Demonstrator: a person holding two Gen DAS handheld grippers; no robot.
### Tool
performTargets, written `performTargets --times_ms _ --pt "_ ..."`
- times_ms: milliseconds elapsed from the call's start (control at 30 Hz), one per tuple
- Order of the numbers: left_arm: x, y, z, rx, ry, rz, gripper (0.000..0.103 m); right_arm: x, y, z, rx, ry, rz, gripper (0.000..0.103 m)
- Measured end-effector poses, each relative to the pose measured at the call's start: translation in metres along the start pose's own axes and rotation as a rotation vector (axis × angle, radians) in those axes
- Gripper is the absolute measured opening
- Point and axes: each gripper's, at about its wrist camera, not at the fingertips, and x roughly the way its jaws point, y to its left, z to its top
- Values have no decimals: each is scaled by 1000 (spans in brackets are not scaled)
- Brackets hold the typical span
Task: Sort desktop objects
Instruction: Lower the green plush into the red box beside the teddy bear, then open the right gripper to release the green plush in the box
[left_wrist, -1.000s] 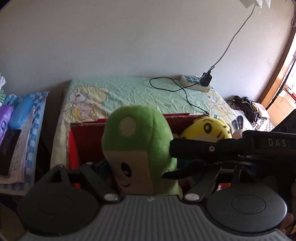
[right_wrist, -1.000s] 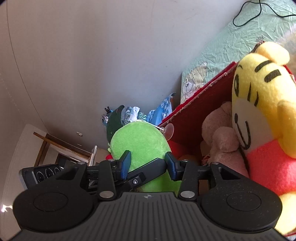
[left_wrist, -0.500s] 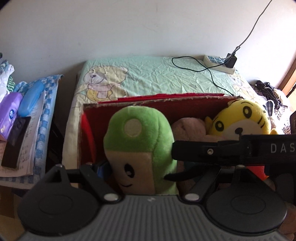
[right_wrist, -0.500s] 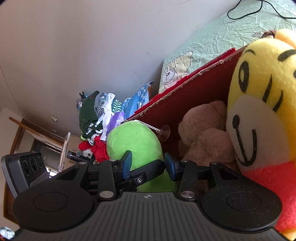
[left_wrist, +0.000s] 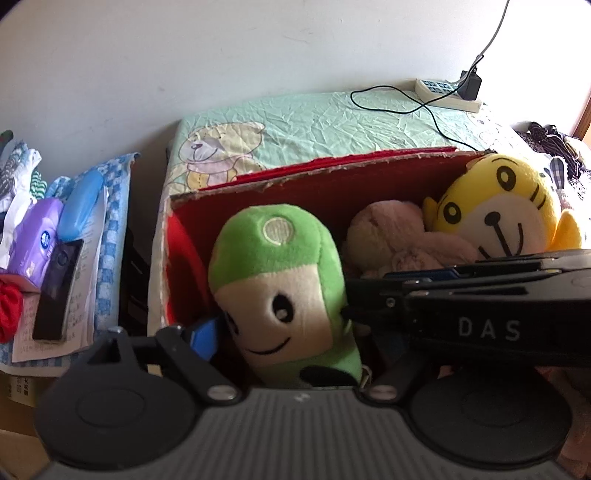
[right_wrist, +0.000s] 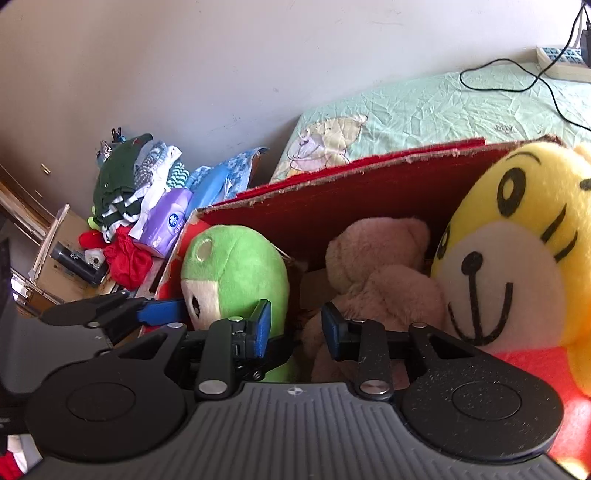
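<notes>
The red box (left_wrist: 332, 184) stands on the bed (left_wrist: 332, 122) and already contains the yellow tiger plush (left_wrist: 498, 210) and a pink plush bear (right_wrist: 376, 266). The green plush toy (left_wrist: 277, 280) is at the left end of the box, so the sorting looks nearly done. The left hand-held gripper (left_wrist: 280, 325) is clamped on the green plush toy. The right hand-held gripper (right_wrist: 295, 328) has its fingers apart and holds nothing; it is just beside this toy.

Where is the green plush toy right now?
In both wrist views the green plush toy stands at the left end of the red box, beside the pink plush, between the left hand-held gripper fingers.
</notes>
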Motion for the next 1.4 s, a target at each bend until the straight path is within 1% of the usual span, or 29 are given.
performTargets --times_ms 233,367,433,533,600,667,767,867,933,967,1033,1100,1200,1300,1367,1400 --pt "-7 0 -4 -5 -14 -1 84 5 8 0 -45 10 -32 32" --pt "-1 -4 0 10 -19 0 85 4 5 3 -34 7 -26 29" --pt "3 -7 2 20 -23 5 85 6 4 6 -41 8 -34 26" --pt "8 -11 5 49 -22 32 85 10 5 10 -68 6 -39 25" --pt "10 -12 6 56 -13 43 87 14 2 13 -51 35 -24 24" --pt "7 -10 6 55 -9 24 91 12 5 11 -70 33 -30 24" --pt "-3 -6 2 41 -36 9 98 10 5 9 -70 32 -26 24" --pt "-9 -2 1 26 -46 4 98 9 3 9 -54 27 -21 24" --pt "-12 1 -1 14 -47 -8 97 8 5 9 -62 29 -19 24" --pt "-12 2 -3 9 -46 -17 94 8 6 9 -69 33 -22 24" --pt "-16 3 -5 0 -49 -29 91 7 7 8 -80 35 -27 24" --pt "-20 4 -7 -7 -60 -27 91 4 7 8 -75 32 -22 24" --pt "-23 7 -9 -23 -65 -30 88 5 5 8 -68 36 -27 24" --pt "-19 7 -9 -29 -56 -32 83 10 9 8 -83 36 -48 23" --pt "-15 6 -8 -32 -44 -34 77 13 13 8 -108 32 -55 23" --pt "-15 6 -8 -33 -43 -41 77 14 15 7 -118 32 -57 23"
